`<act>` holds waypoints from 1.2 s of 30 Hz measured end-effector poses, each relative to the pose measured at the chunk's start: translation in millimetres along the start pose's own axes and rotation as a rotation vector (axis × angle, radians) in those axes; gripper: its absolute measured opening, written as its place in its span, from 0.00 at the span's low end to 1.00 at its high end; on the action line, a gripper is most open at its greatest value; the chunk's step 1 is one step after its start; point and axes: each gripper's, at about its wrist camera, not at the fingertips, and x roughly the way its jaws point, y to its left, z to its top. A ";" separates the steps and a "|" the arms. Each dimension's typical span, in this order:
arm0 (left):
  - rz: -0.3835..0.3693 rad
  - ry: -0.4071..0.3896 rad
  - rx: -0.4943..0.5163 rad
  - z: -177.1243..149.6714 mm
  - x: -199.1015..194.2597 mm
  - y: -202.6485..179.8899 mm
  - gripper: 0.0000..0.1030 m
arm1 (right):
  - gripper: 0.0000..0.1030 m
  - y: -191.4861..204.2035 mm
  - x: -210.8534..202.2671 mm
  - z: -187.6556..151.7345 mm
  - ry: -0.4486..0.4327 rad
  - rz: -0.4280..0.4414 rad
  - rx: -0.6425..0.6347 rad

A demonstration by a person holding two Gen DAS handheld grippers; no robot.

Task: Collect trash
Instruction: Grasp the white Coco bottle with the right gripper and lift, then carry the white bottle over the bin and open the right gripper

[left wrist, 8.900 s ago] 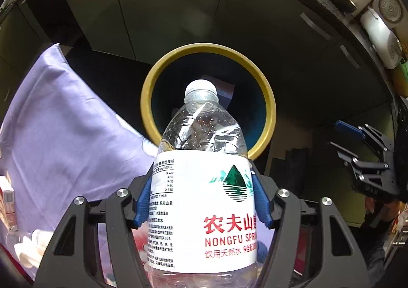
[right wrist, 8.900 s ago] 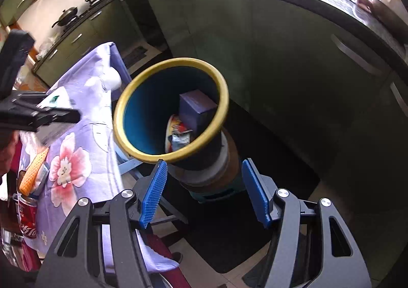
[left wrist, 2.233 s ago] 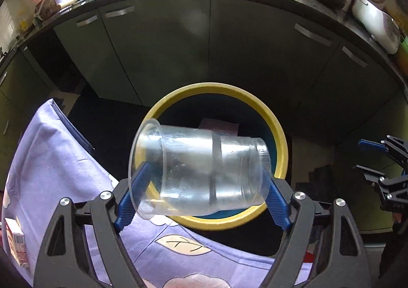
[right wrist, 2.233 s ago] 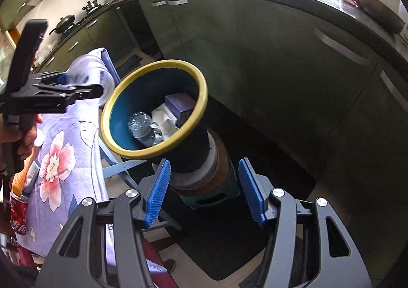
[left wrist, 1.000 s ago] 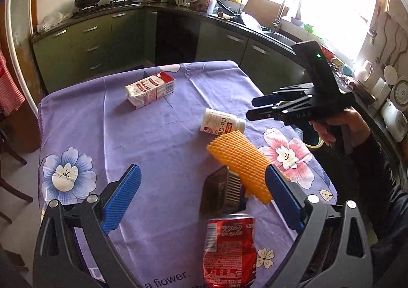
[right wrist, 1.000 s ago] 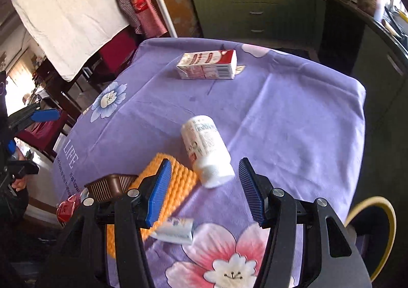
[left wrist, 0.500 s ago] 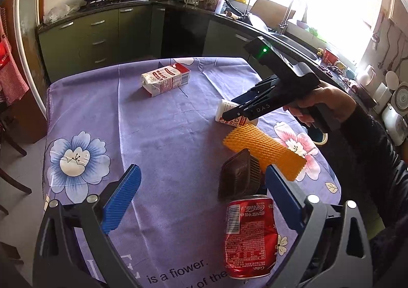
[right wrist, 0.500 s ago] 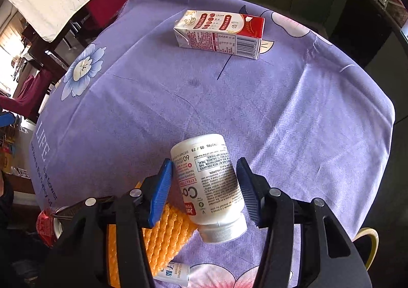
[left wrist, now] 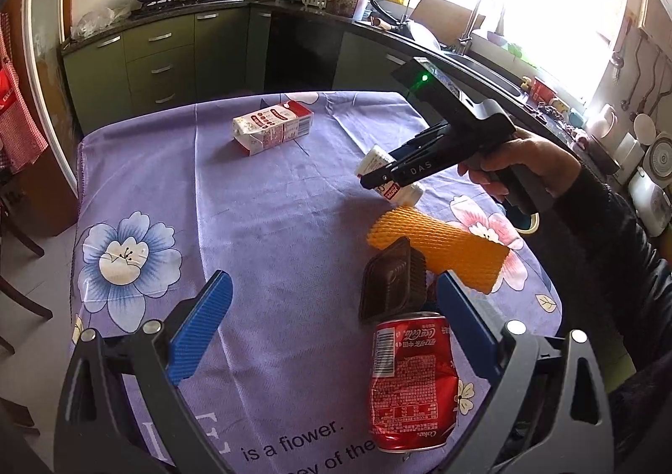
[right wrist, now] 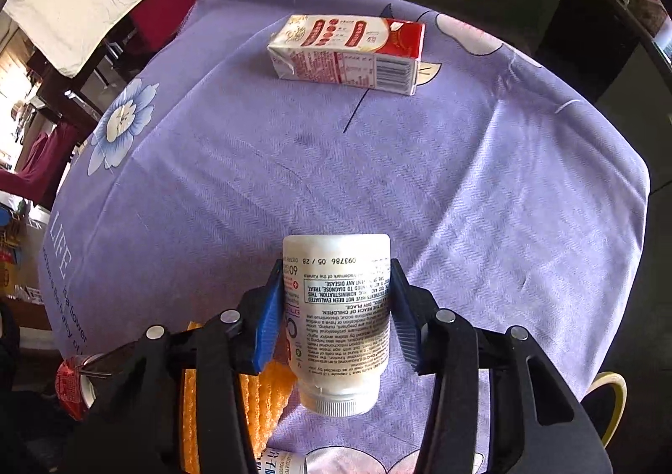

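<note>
My right gripper (right wrist: 336,276) points steeply down over the purple flowered tablecloth (right wrist: 420,163). Its jaws are closing on a white pill bottle (right wrist: 336,318) that lies on its side, and the blue pads touch both flanks. The left wrist view shows that same right gripper (left wrist: 378,180) in a person's hand over the white bottle (left wrist: 378,157). My left gripper (left wrist: 332,285) hangs open and empty above the near part of the table. A crushed red cola can (left wrist: 409,381) lies just inside its right finger. Past the can are a brown plastic tray (left wrist: 390,285) and an orange foam net (left wrist: 441,251).
A red and white milk carton (left wrist: 273,127) lies on the far side of the table. The bin's yellow rim (right wrist: 615,394) shows beyond the table's right edge. Kitchen cabinets (left wrist: 168,54) and a counter with a sink run behind. Dark chairs stand at the left.
The right gripper has come down over the white bottle and narrowed until its pads meet the bottle's sides. The left gripper stayed nearly still over the can.
</note>
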 end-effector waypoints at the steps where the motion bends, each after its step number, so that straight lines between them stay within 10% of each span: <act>1: 0.000 -0.001 0.000 -0.5 -0.5 -0.7 0.90 | 0.45 -4.4 -6.1 -0.3 -0.020 0.008 0.020; 12: -0.011 -0.003 0.037 2.0 -2.3 -20.9 0.90 | 0.45 -60.9 -84.7 -42.7 -0.214 0.080 0.233; 28: -0.060 0.027 0.147 15.3 18.9 -72.0 0.90 | 0.46 -245.6 -108.7 -222.2 -0.143 -0.326 0.688; 36: -0.064 0.044 0.157 16.2 20.7 -73.5 0.90 | 0.57 -237.4 -122.5 -247.7 -0.212 -0.340 0.731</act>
